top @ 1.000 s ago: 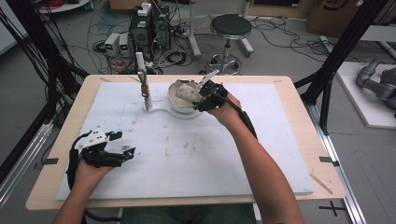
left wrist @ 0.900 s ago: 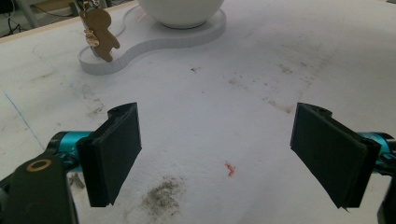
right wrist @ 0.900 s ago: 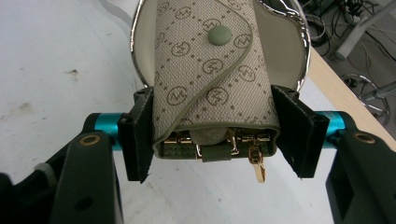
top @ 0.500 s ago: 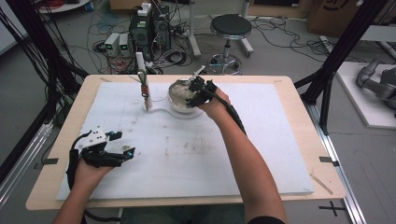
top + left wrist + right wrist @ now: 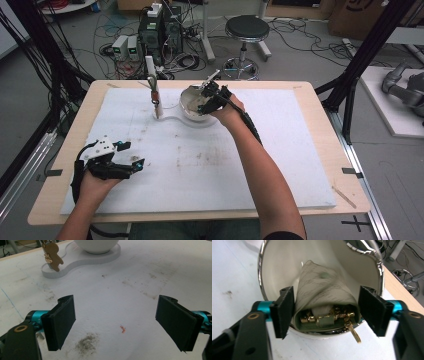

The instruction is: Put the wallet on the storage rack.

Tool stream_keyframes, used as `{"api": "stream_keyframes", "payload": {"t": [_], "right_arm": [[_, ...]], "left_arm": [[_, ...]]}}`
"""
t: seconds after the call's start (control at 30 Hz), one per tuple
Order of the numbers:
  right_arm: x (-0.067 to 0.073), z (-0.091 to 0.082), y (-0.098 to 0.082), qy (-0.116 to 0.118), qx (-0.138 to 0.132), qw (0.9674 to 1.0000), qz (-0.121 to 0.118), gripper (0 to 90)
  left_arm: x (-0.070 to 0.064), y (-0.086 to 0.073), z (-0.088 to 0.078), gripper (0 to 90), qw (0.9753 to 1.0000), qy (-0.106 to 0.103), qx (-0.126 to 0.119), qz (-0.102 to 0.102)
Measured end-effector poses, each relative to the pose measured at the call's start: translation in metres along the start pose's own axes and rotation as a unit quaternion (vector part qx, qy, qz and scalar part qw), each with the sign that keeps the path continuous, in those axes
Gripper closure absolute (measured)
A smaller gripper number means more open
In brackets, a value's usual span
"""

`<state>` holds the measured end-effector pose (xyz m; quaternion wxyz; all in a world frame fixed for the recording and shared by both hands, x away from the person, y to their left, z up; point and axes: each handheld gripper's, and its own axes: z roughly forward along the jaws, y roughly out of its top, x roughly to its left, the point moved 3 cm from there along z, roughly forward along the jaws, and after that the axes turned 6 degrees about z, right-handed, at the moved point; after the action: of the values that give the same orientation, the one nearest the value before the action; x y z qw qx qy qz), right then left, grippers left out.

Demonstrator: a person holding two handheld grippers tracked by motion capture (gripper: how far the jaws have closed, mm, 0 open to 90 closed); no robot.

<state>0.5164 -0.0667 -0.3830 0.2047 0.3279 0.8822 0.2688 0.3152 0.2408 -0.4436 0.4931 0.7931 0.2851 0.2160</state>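
Near the surface's near-left corner, the left gripper (image 5: 131, 155) rests low over the white mat (image 5: 280, 155) with its jaws spread wide and nothing between them. Toward the far edge, the right gripper (image 5: 206, 96) hangs at the rim of the bowl (image 5: 187, 102), jaws parted on either side of a folded cloth pouch (image 5: 324, 296) with a gold clasp (image 5: 329, 315) lying inside. The step looks like reaching in for the pouch; next the jaws must drop deeper and close on the cloth.

Counted on the bench: one white silver-rimmed bowl (image 5: 192, 106), one beige fabric pouch with gold clasps (image 5: 324, 293), one brown gingerbread-shaped charm (image 5: 53, 256), two black grippers.
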Motion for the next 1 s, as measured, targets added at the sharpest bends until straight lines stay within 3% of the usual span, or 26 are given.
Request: {"api": "stream_keyframes", "payload": {"t": [0.23,0.3,0.4,0.57,1.0], "right_arm": [[-0.003,-0.020,-0.002,0.003,-0.025,0.9997,0.003,25.9],[-0.004,-0.030,-0.005,0.018,-0.035,0.9992,0.013,24.9],[-0.004,-0.041,-0.010,0.021,-0.026,0.9994,0.009,23.5],[-0.005,-0.065,-0.026,0.028,-0.049,0.9984,0.008,23.5],[-0.018,-0.116,-0.082,0.027,-0.100,0.9938,0.041,23.5]], "left_arm": [[0.001,-0.001,-0.001,16.2,1.0000,0.000,0.001,-0.002],[0.001,-0.001,-0.001,16.2,1.0000,-0.001,0.001,-0.002],[0.000,-0.001,0.001,16.2,1.0000,-0.003,0.000,-0.003],[-0.003,0.000,0.003,16.2,1.0000,-0.007,0.002,0.000],[-0.004,-0.001,0.004,16.2,1.0000,-0.010,0.001,-0.001]]}}
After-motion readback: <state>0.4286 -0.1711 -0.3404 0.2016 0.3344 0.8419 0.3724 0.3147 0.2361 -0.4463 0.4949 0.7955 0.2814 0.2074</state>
